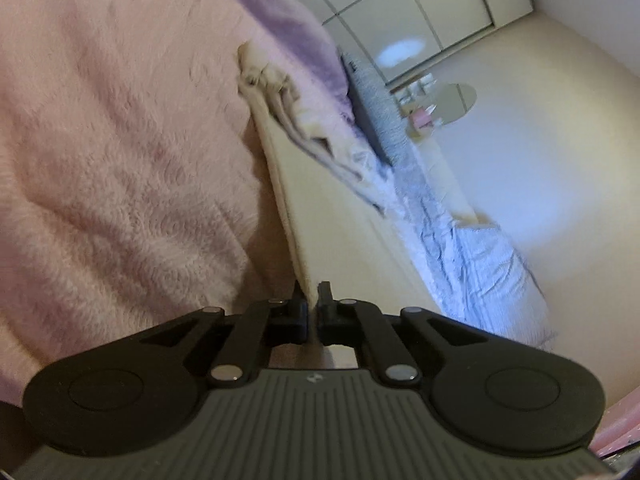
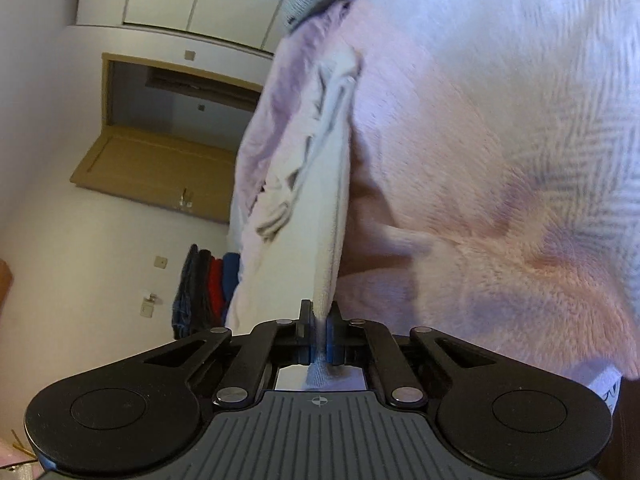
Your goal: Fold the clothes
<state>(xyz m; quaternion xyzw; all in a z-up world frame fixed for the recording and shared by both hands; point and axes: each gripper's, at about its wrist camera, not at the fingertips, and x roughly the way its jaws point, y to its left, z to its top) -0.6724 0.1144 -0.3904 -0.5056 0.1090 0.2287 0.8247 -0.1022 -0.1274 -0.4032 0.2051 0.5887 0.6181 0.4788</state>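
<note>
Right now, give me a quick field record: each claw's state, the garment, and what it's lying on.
left claw: shut on the cream garment's edge
right claw: shut on the cream garment's edge
cream garment: stretched away from both claws, far end bunched
surface: pink fleece blanket on a bed
background: wardrobe doors, floor, open doorway

Right gripper (image 2: 319, 320) jaws pinch cream garment (image 2: 320, 200) (over pink blanket (image 2: 480, 140))
</note>
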